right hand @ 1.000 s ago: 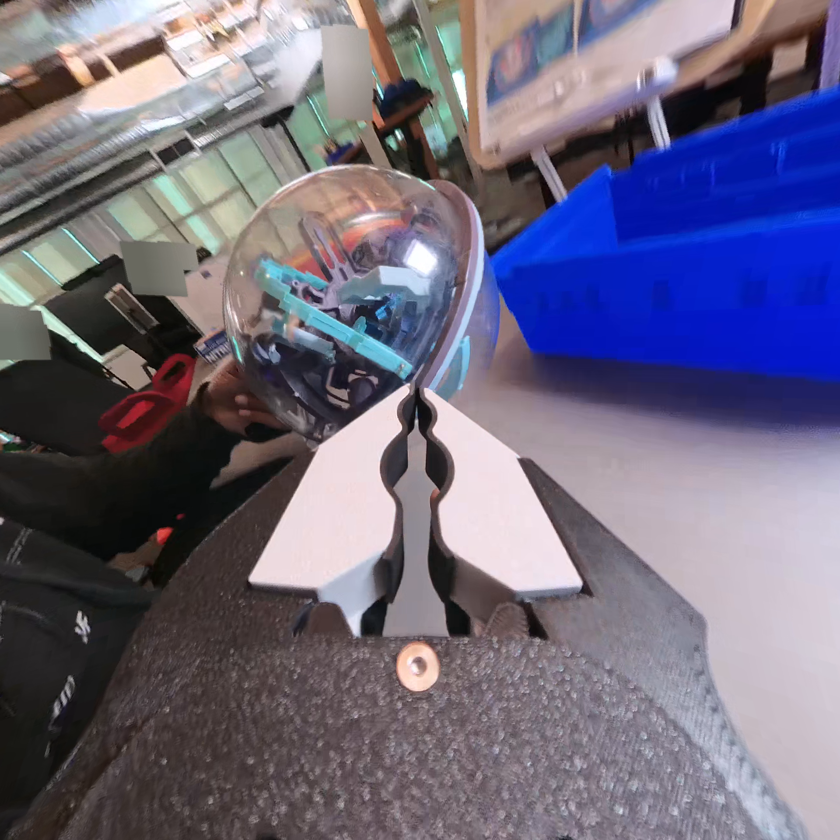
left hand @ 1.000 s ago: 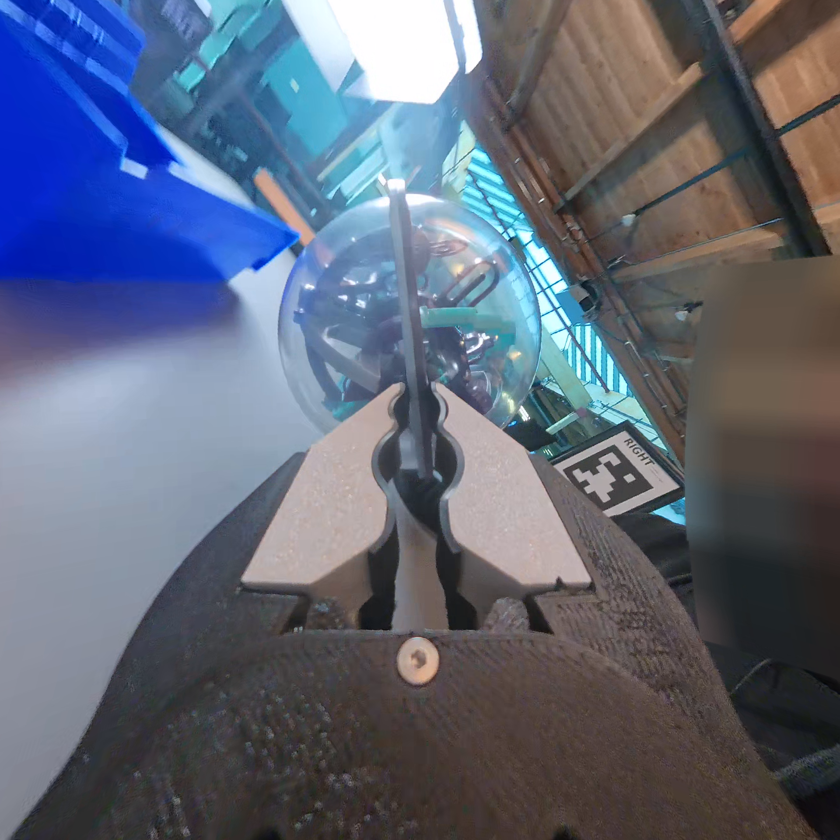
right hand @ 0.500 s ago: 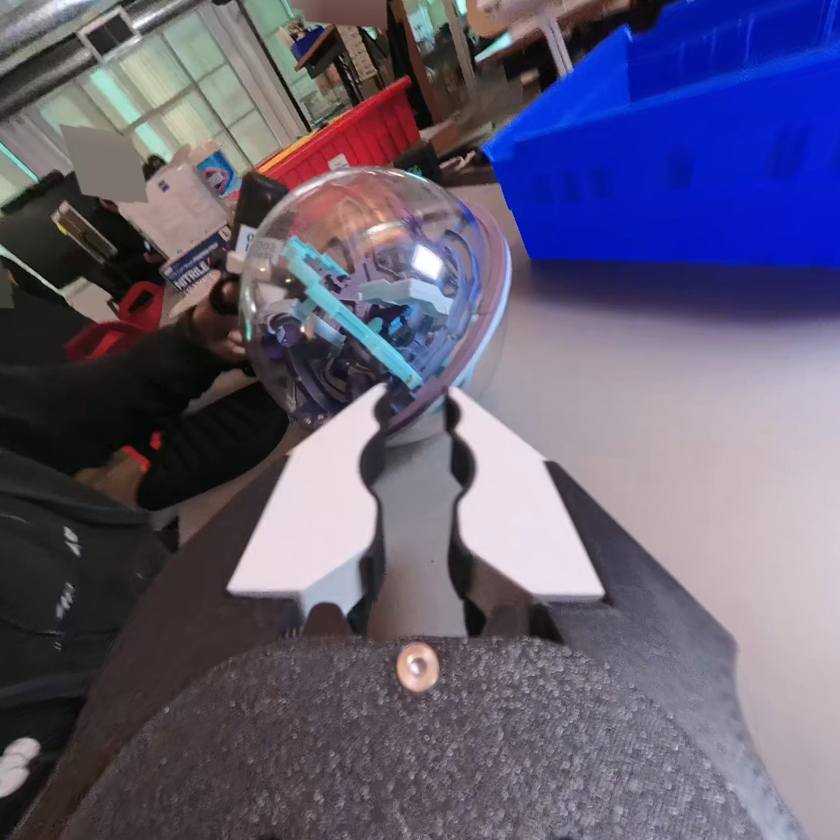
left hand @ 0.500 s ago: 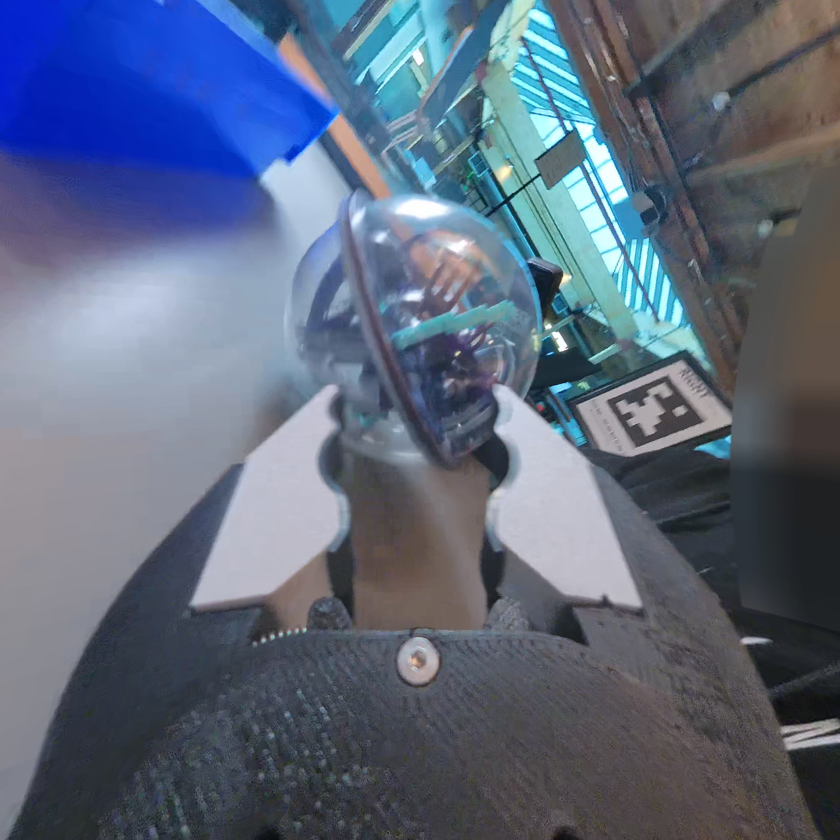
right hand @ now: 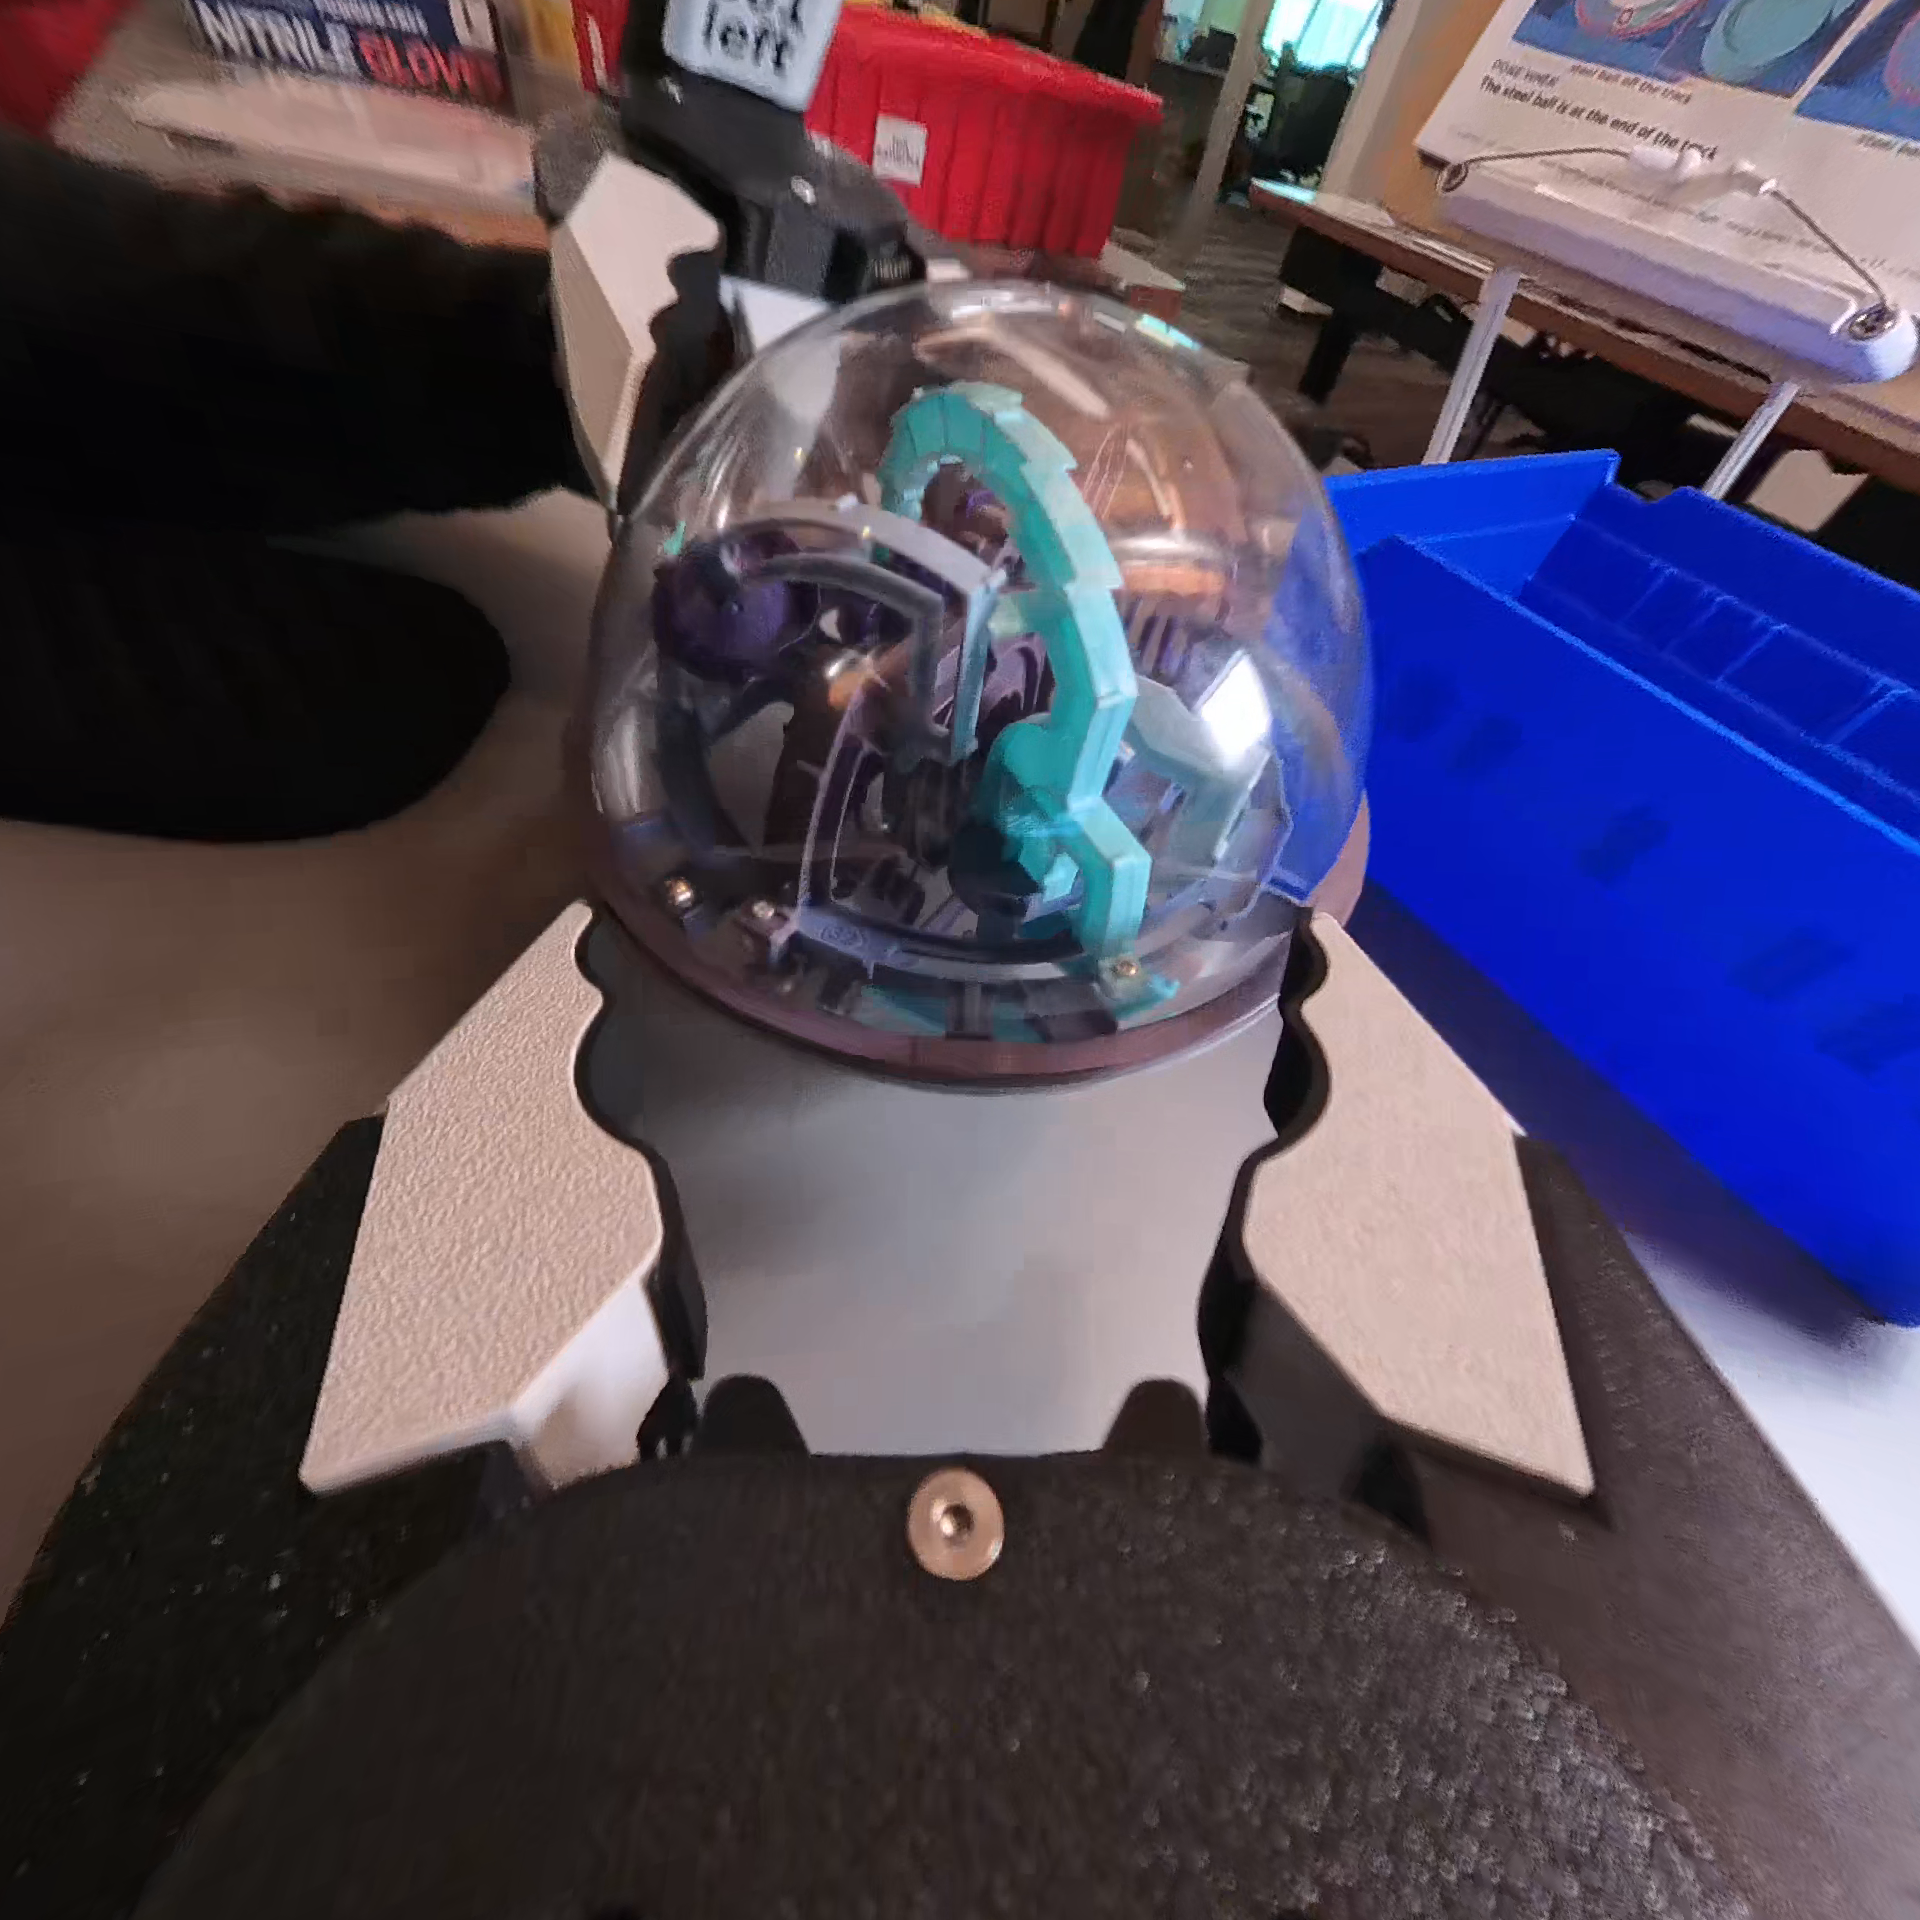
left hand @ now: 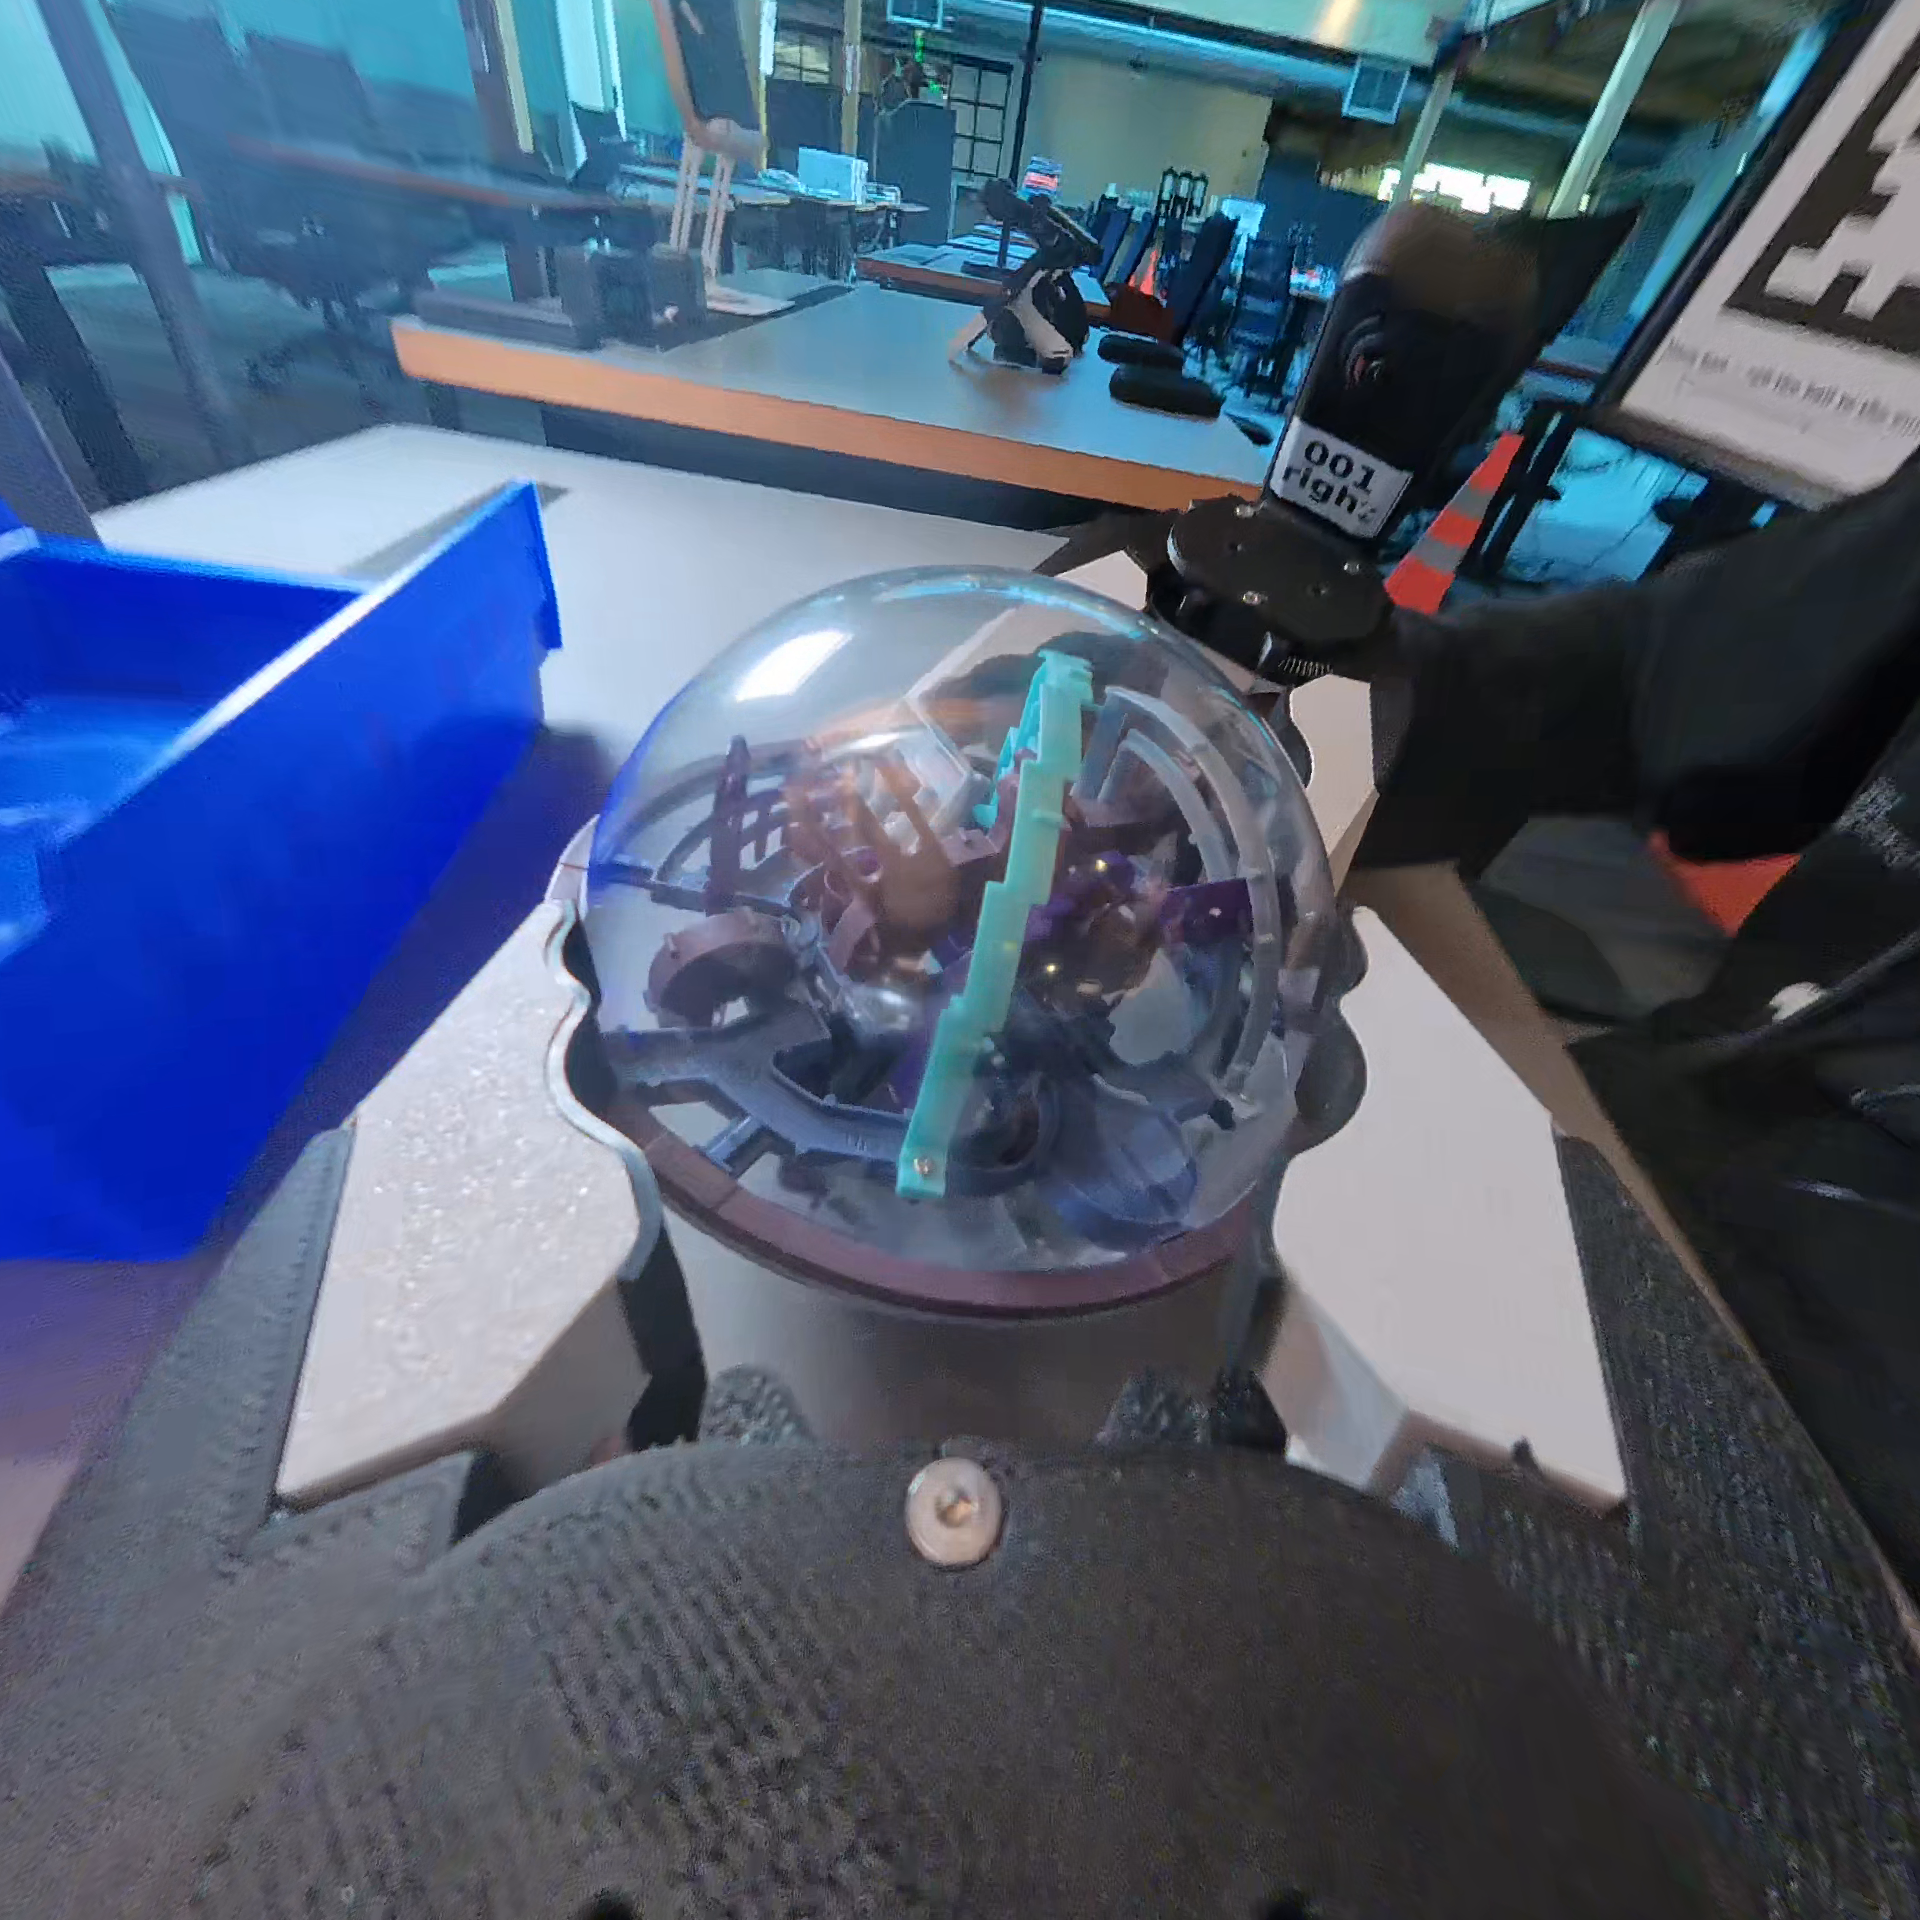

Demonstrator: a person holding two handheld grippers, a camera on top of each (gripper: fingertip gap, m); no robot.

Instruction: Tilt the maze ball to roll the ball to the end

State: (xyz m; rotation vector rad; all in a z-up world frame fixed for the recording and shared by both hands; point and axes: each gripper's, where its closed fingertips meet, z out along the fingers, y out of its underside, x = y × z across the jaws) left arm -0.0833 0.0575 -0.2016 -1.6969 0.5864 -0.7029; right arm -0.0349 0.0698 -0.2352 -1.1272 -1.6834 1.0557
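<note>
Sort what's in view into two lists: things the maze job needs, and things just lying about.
Needed for the job:
- maze ball, clear sphere with teal track
- left tool, fingers spread wide around the ball
- right tool, fingers spread wide around the ball

Just lying about:
- blue bin
- red bin
- orange-edged table
- instruction board
</note>
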